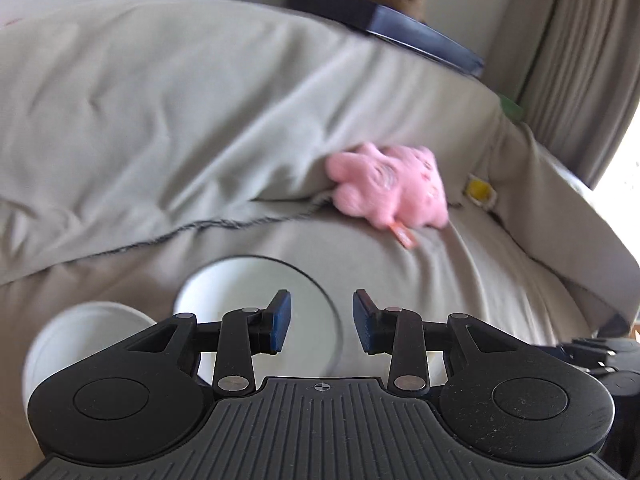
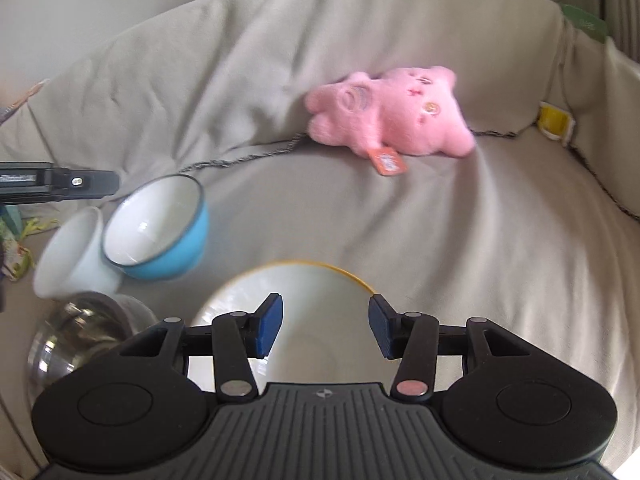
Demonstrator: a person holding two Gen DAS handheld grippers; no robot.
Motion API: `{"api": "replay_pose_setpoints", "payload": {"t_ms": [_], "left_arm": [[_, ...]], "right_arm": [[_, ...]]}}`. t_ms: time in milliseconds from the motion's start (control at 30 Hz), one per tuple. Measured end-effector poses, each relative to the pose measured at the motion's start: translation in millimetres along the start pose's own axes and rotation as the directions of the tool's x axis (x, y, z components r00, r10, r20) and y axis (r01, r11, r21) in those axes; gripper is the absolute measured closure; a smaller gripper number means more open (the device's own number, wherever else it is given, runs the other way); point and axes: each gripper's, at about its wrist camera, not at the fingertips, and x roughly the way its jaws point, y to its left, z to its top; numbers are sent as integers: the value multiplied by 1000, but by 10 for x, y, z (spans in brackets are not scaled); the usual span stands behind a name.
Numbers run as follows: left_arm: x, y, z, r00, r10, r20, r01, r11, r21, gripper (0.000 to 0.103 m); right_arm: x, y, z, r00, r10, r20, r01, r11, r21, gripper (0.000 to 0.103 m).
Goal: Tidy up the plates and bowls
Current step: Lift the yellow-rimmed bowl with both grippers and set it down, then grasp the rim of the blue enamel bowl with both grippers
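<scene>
Right wrist view: a white plate with a yellow rim (image 2: 320, 280) lies flat on the grey sofa cover (image 2: 480, 240), directly below the right gripper (image 2: 326, 326), whose blue-padded jaws stand apart with nothing between them. Left of the plate, a blue bowl (image 2: 160, 228) rests tilted against a pale cup-shaped bowl (image 2: 72, 252); a steel bowl (image 2: 84, 336) sits just in front of these. The left gripper's body (image 2: 60, 186) enters from the left edge above them. A pink plush toy (image 2: 392, 116) lies farther back on the seat.

Left wrist view: the left gripper (image 1: 322, 320) hovers, jaws apart and empty, over a white plate (image 1: 260, 292); a white bowl (image 1: 80, 328) lies beside it.
</scene>
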Motion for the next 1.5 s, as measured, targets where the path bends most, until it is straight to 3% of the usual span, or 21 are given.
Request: {"api": "replay_pose_setpoints", "payload": {"t_ms": [67,233,367,633,733,800,867,1000,1100,1233,1367,1500], "left_arm": [[128,246,44,1000,2,9,-1,999,-36,66],[463,705,55,995,96,-18,-98,990,-107,66],[677,857,4,993,111,-51,-116,987,-111,66],[782,850,-67,996,63,-61,-69,993,-92,65],[756,795,-74,996,63,-70,-68,995,-73,63],[740,755,-70,995,61,-75,-67,995,-73,59],[750,695,-75,994,53,-95,-60,995,-74,52],[801,533,-137,990,14,-141,-21,999,-46,52],[841,356,-187,990,60,-130,-55,998,44,63],[967,298,-260,978,135,-161,-119,988,103,69],[1132,396,-348,960,119,-252,-102,992,79,79],[1155,422,-371,956,119,-268,-109,993,49,82]], "right_arm": [[43,157,118,999,30,-18,-30,1000,-8,53],[361,583,346,986,126,-109,-124,992,32,51],[678,874,488,982,133,-134,-128,991,41,51],[1502,1095,615,974,101,-203,-70,986,154,51],[1735,1031,564,949,174,-262,-114,966,230,52],[1755,1025,521,936,212,-279,-143,958,250,55],[1669,1048,519,942,193,-274,-138,968,208,55],[1488,976,540,954,132,-271,-98,986,134,55],[1480,835,547,955,103,-278,-69,989,129,56],[1521,851,567,958,96,-271,-72,993,98,54],[1668,898,540,947,91,-307,-70,994,79,52],[1777,882,482,936,115,-334,-80,990,117,53]]}}
